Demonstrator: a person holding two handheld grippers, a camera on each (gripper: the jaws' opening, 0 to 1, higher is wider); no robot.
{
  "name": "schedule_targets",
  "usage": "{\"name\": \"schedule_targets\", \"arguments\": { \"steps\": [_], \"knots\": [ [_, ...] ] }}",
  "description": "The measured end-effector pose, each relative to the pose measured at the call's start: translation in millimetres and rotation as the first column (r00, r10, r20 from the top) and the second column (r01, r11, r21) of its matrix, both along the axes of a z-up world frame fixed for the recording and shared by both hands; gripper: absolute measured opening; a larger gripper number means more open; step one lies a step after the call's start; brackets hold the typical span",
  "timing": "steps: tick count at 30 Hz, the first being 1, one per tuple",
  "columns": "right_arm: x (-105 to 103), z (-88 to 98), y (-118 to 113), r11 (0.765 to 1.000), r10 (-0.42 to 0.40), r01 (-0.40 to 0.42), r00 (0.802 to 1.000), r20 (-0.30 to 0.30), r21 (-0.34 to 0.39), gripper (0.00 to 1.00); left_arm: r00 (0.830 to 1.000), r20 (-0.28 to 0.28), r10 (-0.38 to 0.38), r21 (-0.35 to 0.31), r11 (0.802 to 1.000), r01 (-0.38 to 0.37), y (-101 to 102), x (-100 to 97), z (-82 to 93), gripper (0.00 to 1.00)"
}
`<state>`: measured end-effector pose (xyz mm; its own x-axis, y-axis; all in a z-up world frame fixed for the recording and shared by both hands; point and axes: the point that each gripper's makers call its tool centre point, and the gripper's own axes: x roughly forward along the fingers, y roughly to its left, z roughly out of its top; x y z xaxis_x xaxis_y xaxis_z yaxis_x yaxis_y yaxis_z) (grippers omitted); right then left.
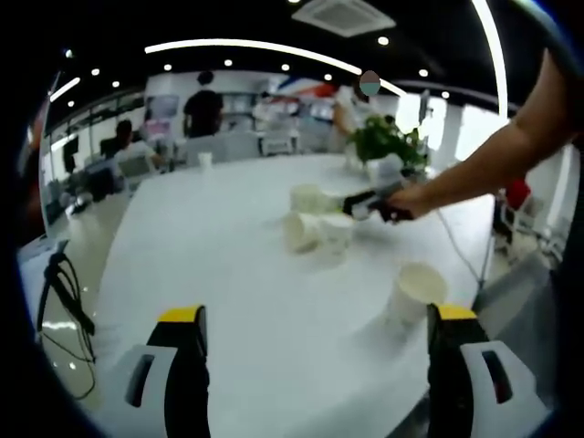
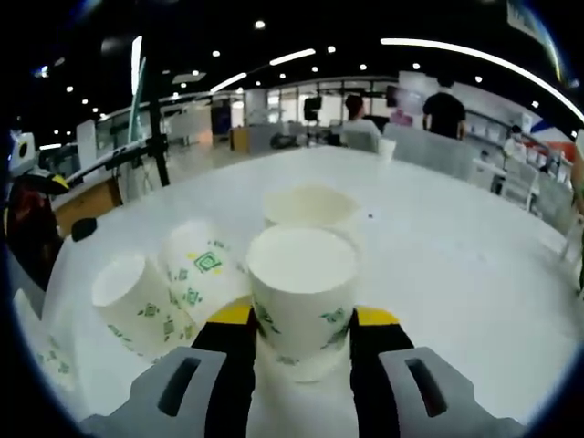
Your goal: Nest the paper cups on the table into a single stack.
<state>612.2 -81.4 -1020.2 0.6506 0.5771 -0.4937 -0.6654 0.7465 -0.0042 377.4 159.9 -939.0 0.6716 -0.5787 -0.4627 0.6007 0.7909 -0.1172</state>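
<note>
Several white paper cups with green marks are on the white table (image 1: pixel 210 246). In the right gripper view, one upright cup (image 2: pixel 301 287) stands between the jaws of my right gripper (image 2: pixel 304 319), which is shut on its sides. Just left of it two cups (image 2: pixel 137 301) (image 2: pixel 203 263) lie on their sides. Another upright cup (image 2: pixel 310 208) stands behind. In the left gripper view my left gripper (image 1: pixel 318 328) is open, its jaws wide apart, with a single upright cup (image 1: pixel 415 292) just inside the right jaw. Farther off, a hand holds the right gripper (image 1: pixel 370 203) at the cup cluster (image 1: pixel 315 224).
A potted plant (image 1: pixel 388 144) stands at the table's far side, behind the cluster. Black cables (image 1: pixel 64 297) hang off the left edge. A small cup (image 2: pixel 387 149) sits far back. People sit and stand at desks beyond the table. The person's arm (image 1: pixel 493 160) reaches in from the right.
</note>
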Motion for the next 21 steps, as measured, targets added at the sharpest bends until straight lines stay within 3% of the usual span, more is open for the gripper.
{"name": "schedule_targets", "arguments": {
  "steps": [9, 21],
  "knots": [
    [-7.5, 7.4, -3.8, 1.0, 0.004, -0.004, 1.0, -0.007, 0.005, 0.37, 0.999, 0.012, -0.033, 0.004, 0.999, 0.033, -6.0, -1.4, 1.0, 1.0],
    [-4.4, 33.9, -10.8, 1.0, -0.007, 0.006, 1.0, 0.01, 0.024, 0.36, 0.997, 0.002, -0.074, 0.043, 0.996, 0.073, -11.2, -4.2, -2.0, 1.0]
  ]
}}
